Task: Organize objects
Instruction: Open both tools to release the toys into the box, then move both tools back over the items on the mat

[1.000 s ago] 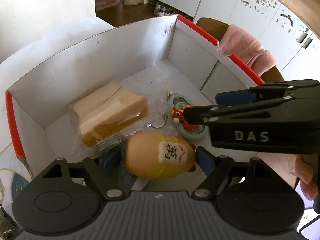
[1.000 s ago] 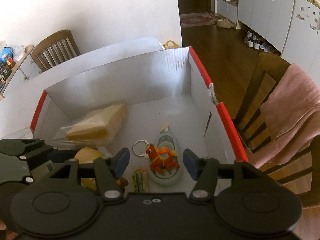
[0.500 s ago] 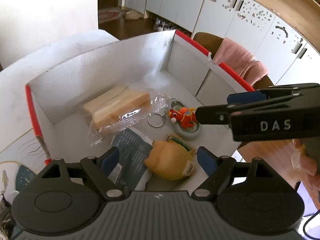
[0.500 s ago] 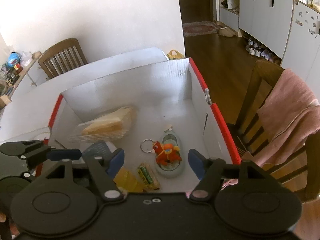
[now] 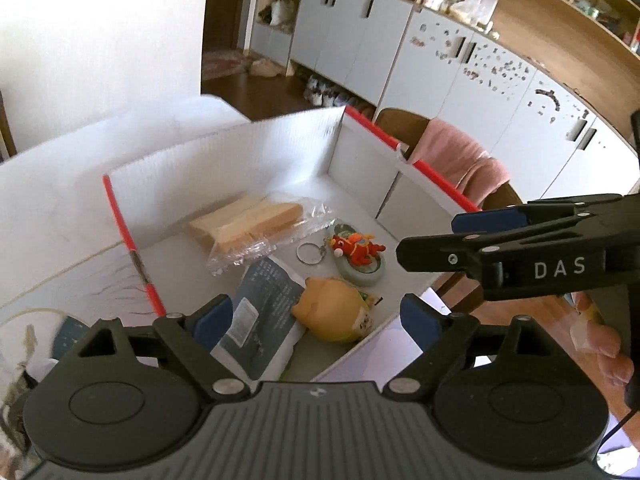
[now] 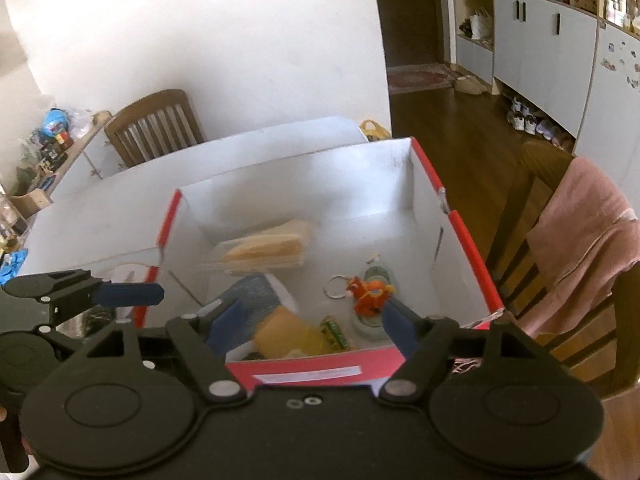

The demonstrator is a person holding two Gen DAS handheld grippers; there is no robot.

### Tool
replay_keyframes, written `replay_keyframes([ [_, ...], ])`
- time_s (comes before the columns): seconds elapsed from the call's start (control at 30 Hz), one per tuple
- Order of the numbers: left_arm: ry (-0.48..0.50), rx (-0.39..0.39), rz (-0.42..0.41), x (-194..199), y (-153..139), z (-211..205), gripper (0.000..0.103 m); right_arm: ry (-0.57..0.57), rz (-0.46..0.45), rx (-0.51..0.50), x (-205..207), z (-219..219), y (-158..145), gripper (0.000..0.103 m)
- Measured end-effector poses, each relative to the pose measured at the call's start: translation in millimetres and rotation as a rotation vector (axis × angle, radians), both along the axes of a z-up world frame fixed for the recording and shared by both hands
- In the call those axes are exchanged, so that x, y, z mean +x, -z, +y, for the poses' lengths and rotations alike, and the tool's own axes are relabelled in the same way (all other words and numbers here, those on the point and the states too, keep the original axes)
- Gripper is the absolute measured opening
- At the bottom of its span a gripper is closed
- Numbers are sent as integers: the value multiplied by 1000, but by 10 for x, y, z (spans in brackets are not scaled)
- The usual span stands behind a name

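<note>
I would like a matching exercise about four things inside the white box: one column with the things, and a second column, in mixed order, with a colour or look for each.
Things:
1. sandwich
2. horse keychain
3. round soft toy
4. booklet

Looks:
A. yellow-orange, lying on its side
B. dark blue-grey with a white label
C. pale slices in clear plastic wrap
D. red-orange, joined to a metal ring

Pairs: 1-C, 2-D, 3-A, 4-B

Red-edged box (image 6: 472, 240), wrapped bread (image 6: 264, 248), orange keychain toy (image 6: 370, 294), right tongs (image 6: 310, 322) agape above
</note>
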State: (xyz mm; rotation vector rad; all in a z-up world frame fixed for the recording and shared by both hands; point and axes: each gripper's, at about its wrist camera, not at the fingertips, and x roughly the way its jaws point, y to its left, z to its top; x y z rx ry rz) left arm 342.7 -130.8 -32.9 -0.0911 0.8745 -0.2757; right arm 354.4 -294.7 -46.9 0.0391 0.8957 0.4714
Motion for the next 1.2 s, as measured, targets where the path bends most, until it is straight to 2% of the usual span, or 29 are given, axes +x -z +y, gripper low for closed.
replay_keyframes([
  [0.2,10,4,-82,-288,-191,117,91,-12,-28,35,-212,106,-116,82],
  [0.43,4,-24,-133,-642,-331,386,91,-28,-45,51,-451,290,-162,84],
  [0.67,-21,-15,-156,-969,-427,727,91,-64,-60,67,-704,620,-195,88],
  [0.87,-51,-20,-173,-1258,-457,1106,91,-108,-82,68,-951,987,-197,98],
  [0.97,-66,-25,-176,-1403,-432,1320,103,-123,-82,69,-1043,1148,-202,100],
  [1.2,-125,-21,-158,-1654,-326,1778,103,-129,-56,52,-1181,1494,-145,101],
])
